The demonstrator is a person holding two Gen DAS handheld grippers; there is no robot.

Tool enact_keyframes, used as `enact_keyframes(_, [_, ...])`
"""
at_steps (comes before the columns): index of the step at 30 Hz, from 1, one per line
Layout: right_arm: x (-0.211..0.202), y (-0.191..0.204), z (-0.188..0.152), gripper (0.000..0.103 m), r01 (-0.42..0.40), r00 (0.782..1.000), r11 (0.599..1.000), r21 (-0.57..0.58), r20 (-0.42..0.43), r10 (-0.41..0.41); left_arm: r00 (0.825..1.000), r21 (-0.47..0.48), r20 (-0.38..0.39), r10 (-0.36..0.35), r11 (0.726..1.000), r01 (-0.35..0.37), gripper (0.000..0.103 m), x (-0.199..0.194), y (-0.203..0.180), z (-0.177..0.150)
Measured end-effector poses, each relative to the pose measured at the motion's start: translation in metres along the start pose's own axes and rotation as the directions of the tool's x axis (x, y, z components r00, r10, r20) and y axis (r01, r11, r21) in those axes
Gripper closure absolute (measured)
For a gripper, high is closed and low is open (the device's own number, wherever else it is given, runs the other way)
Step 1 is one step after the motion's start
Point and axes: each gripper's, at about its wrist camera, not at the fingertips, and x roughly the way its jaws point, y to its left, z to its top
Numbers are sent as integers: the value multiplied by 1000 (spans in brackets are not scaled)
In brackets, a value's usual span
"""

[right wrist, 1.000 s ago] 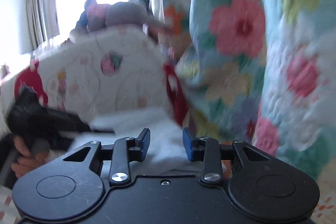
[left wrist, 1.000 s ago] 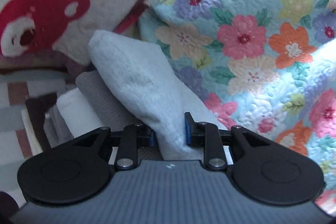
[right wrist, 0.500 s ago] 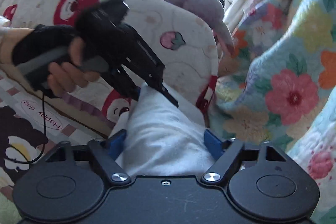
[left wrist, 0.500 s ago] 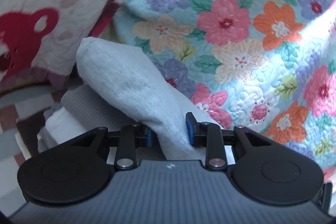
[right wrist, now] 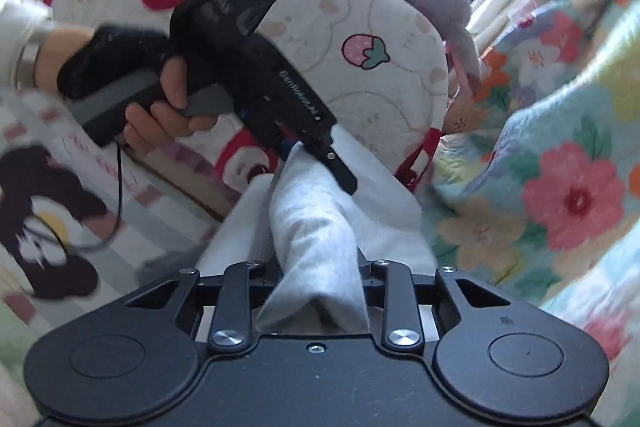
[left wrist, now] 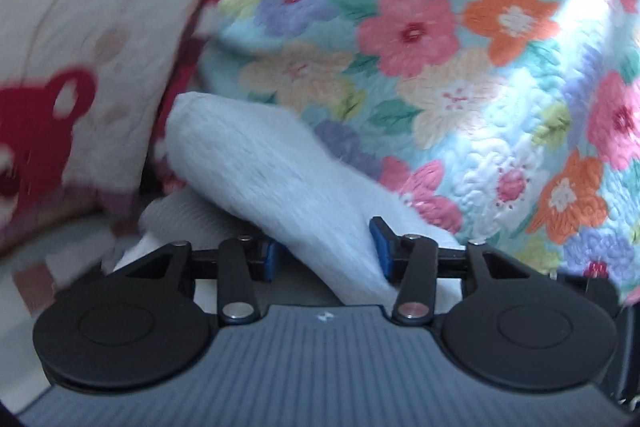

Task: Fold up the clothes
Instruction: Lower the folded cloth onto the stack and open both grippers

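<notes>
Since half a second ago the right gripper (right wrist: 318, 277) has gone from gaping to closing on the pale grey garment (right wrist: 316, 235), now pinched. The left gripper (left wrist: 325, 249) is opening around its other end. Its side lettering is unreadable.

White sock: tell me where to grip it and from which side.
Grip the white sock at its near open end, coming along its length from the right gripper's side. That end bunches narrow between the closing jaws; the far end sits in the left gripper, whose jaws are opening.
</notes>
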Motion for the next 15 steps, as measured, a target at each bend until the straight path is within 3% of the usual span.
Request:
enact_keyframes(4, [-3,3,-16,69,-12,997,996,91,74,5,999,-121,43,15,993,-10,50,-10,16,8])
enact_keyframes(7, [-6,13,-27,68,-13,993,988,153,116,-5,990,-171,105,97,982,-78,51,-11,28,19])
enact_keyframes(8, [-8,16,-31,68,-15,992,985,170,128,-7,986,-142,117,120,984,-103,58,-10,29,23])
enact_keyframes(9, [-10,18,-34,68,-17,990,982,186,141,-9,980,-69,123,159,986,-151,76,-7,24,27])
enact_keyframes(10, [-11,21,-38,68,-16,988,979,201,152,-15,970,23,129,208,977,-212,85,-5,16,29])
enact_keyframes(12, [-12,31,-40,68,25,986,975,221,158,-61,947,197,141,290,929,-314,87,4,-2,26])
enact_keyframes(15, [-11,45,-46,65,109,976,965,237,159,-149,913,275,141,384,870,-409,88,14,-13,23])
